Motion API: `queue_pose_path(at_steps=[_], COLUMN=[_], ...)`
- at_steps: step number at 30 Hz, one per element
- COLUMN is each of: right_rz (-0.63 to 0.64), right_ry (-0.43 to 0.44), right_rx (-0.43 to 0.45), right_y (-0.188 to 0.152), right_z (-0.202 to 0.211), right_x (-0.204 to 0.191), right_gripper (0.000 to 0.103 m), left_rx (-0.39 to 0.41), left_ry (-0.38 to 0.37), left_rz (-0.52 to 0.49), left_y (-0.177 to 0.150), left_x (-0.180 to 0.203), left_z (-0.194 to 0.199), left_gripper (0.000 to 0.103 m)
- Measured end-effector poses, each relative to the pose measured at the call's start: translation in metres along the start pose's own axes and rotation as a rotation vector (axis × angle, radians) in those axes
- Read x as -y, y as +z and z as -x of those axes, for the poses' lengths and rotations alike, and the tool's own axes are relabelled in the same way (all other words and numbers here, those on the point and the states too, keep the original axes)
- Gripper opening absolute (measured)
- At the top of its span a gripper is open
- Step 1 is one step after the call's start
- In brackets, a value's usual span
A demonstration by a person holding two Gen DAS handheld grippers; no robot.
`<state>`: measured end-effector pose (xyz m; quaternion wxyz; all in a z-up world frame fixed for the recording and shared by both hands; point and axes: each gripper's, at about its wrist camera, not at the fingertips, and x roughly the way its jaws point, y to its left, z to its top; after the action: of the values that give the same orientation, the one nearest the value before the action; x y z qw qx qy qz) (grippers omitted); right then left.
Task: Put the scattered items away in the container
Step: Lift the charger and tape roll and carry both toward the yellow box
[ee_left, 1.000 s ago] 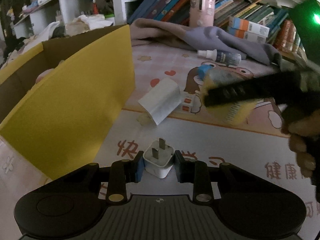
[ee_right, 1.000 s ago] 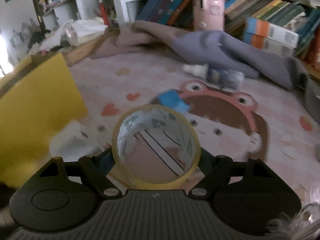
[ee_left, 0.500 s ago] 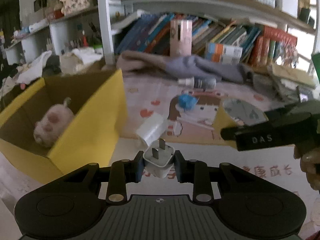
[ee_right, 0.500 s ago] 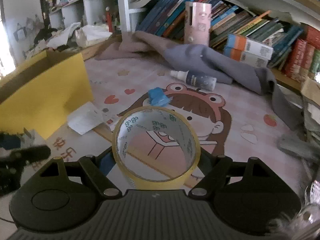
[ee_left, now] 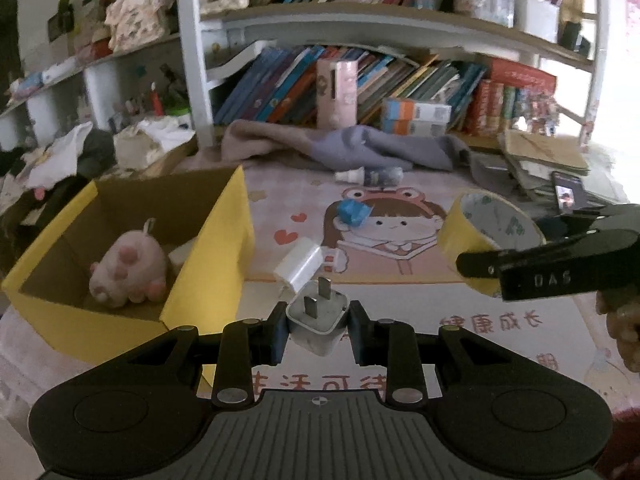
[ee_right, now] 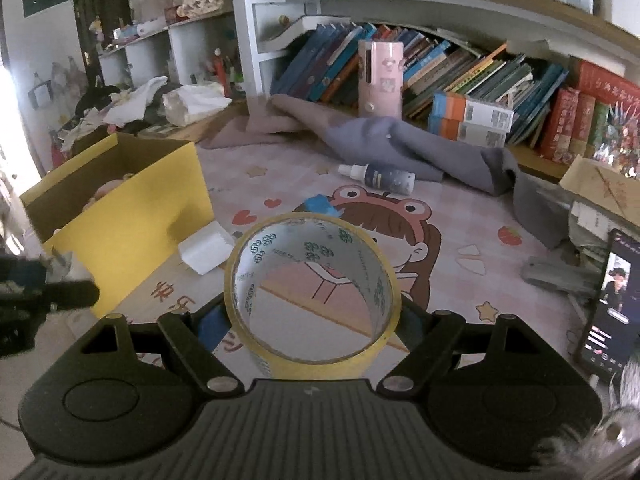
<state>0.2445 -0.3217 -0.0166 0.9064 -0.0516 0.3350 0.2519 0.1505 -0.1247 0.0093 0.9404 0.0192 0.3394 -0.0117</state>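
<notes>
Yellow cardboard box (ee_left: 208, 264) sits open at the left, a pink plush toy (ee_left: 128, 272) inside. Beside its near corner the left gripper (ee_left: 318, 330) pinches a white plug adapter (ee_left: 318, 316), prongs up. Farther right, above open printed mat (ee_left: 400, 216), the right gripper (ee_right: 312, 320), marked "DAS", clasps a yellow tape roll (ee_right: 312, 292).

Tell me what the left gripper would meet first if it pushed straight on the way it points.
Probably the white packet lying on the mat, just ahead of the left gripper and its held charger plug; depth is uncertain.
</notes>
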Motion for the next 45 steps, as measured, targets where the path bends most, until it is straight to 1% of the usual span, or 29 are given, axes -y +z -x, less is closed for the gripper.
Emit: queue_pose_path(at_steps=[6,11,22,24,27,30,33,36,41,45], right_rz=[-0.051,-0.089,-0.146,-0.16,-0.196,-0.182,-0.161,-0.165,-0.21,-0.233], right_ry=[-0.027,-0.084,-0.218,-0.239,-0.262,-0.253,-0.253,-0.264,-0.282,-0.271], right_rx=[0.016,0.033,0.094,0.111,0.112,0.098,0.084,0.089,0.083,0.054], right_y=[-0.001,-0.005,-0.015,-0.017,-0.021,-0.025,-0.03,-0.037,-0.054,-0.067], right_z=[0.022,0.035,0.065,0.067,0.068,0.069,0.07,0.074,0.077,0.077], right_x=[-0.009,-0.025,-0.068,-0.078,-0.094,-0.118,-0.145,-0.168,-0.203,-0.229], right_gripper=[0.082,0.082,0.082,0.082,0.082,0.082,0.082,0.082,0.082,0.082], left_rx=[0.034,0.072,0.115,0.124,0.105,0.115,0.119,0.109,0.087,0.066], left_ry=[-0.07,-0.132,-0.244,-0.255,-0.267,-0.27,-0.264,-0.281,-0.308,-0.311], left_rz=[-0.033,-0.089,-0.146,-0.168,-0.177,-0.17,-0.136,-0.123,-0.151,-0.158], left_y=[-0.002,-0.002,-0.009,-0.015,-0.025,-0.035,-0.039,-0.047,-0.066,-0.079], left_x=[-0.001,-0.006,-0.039,-0.045,-0.06,-0.079,-0.1,-0.118,-0.141,-0.157], left_z=[0.013,0.02,0.035,0.039,0.048,0.061,0.068,0.075,0.088,0.098], left_gripper=[0.029,0.029,0.029,0.029,0.029,0.029,0.029,0.029,0.029,0.029])
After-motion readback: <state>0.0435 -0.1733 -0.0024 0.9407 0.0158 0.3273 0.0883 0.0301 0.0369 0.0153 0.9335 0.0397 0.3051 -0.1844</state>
